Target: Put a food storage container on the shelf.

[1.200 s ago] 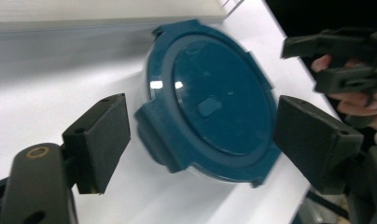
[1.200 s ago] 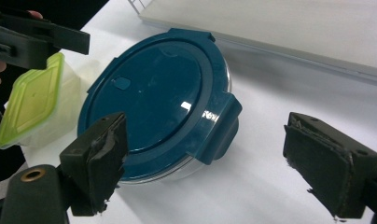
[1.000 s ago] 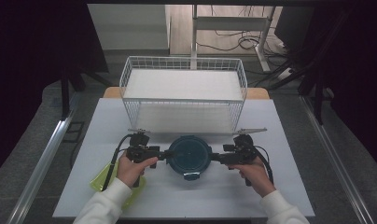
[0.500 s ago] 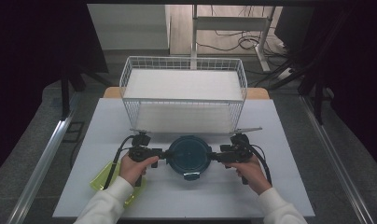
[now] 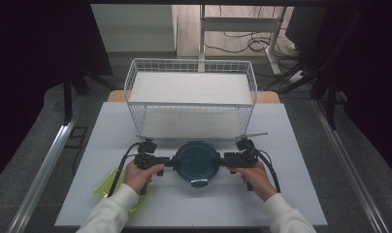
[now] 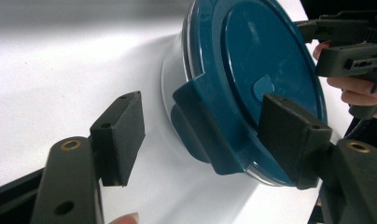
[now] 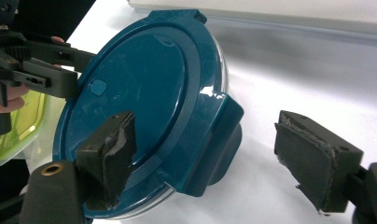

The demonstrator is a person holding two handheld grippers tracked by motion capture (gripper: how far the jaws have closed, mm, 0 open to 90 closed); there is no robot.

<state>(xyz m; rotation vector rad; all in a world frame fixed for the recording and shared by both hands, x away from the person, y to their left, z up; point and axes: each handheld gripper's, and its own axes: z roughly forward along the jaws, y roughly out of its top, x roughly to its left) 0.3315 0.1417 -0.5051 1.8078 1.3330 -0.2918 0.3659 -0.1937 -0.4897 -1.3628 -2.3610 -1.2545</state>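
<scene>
Round container w/ teal lid, centre-front of table, a gripper at each side.

The container [image 5: 196, 161] sits on the white table [image 5: 291, 194] just in front of the wire basket [image 5: 191, 97], between both hands. Clear round body, dark teal lid [image 6: 266, 79] w/ raised rim, flat inner disc, small oval mark near the middle, and latch tabs folded down over the edge; one tab [image 6: 200, 126] faces the left gripper, another [image 7: 214, 140] faces the right. Left gripper [image 6: 200, 135]: jaws spread wide, straddling the tab, one pad over the lid top, the other off to the side, not clamped. Right gripper [image 7: 214, 163]: same, jaws apart around its tab, nothing grasped. A yellow-green lid [image 5: 106, 187] lies on the table by the left hand [image 5: 140, 174], partly under the sleeve.
</scene>
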